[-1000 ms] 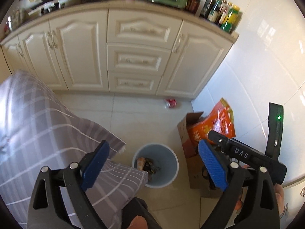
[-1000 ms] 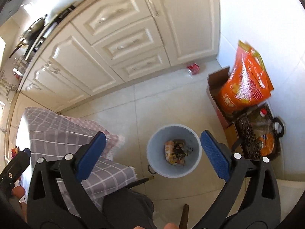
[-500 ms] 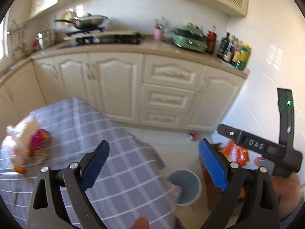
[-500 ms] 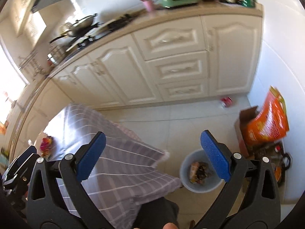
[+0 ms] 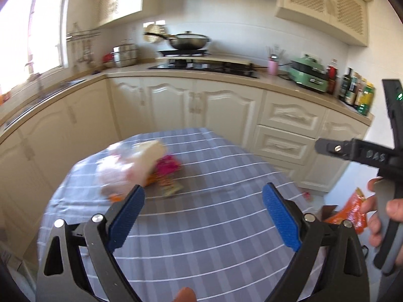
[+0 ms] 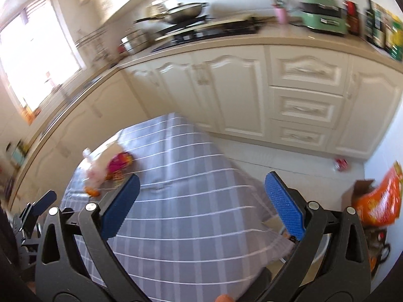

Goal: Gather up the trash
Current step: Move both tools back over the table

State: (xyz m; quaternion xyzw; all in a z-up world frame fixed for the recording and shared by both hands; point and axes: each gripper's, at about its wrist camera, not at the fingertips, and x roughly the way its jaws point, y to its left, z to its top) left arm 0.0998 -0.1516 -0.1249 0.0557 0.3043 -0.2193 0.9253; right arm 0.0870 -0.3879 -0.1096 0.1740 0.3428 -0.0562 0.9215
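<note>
The left gripper (image 5: 202, 217) hangs over the near part of a table, its blue pads spread wide with nothing between them. The right gripper (image 6: 201, 206) is likewise wide apart and empty, held above the same table; in the left wrist view it shows at the right edge with a person's hand (image 5: 382, 216) wrapped round its handle.

The table is covered by a grey checked cloth (image 5: 214, 226). Toward its far left part lies the trash (image 5: 141, 170): a blurred pale plastic bag with pink and orange wrappers touching it, just beyond the left gripper's left pad. The right wrist view shows the same heap (image 6: 105, 173) near the cloth's far left corner.

Right of the table, on the floor, an orange bag (image 6: 380, 201) stands in a cardboard box, and a small red scrap (image 6: 341, 164) lies near the base of the cream cabinets (image 5: 226, 110). On the counter beyond sit a wok (image 5: 187, 40) on the stove, a green appliance (image 5: 308, 76) and a row of bottles (image 5: 356, 93).
</note>
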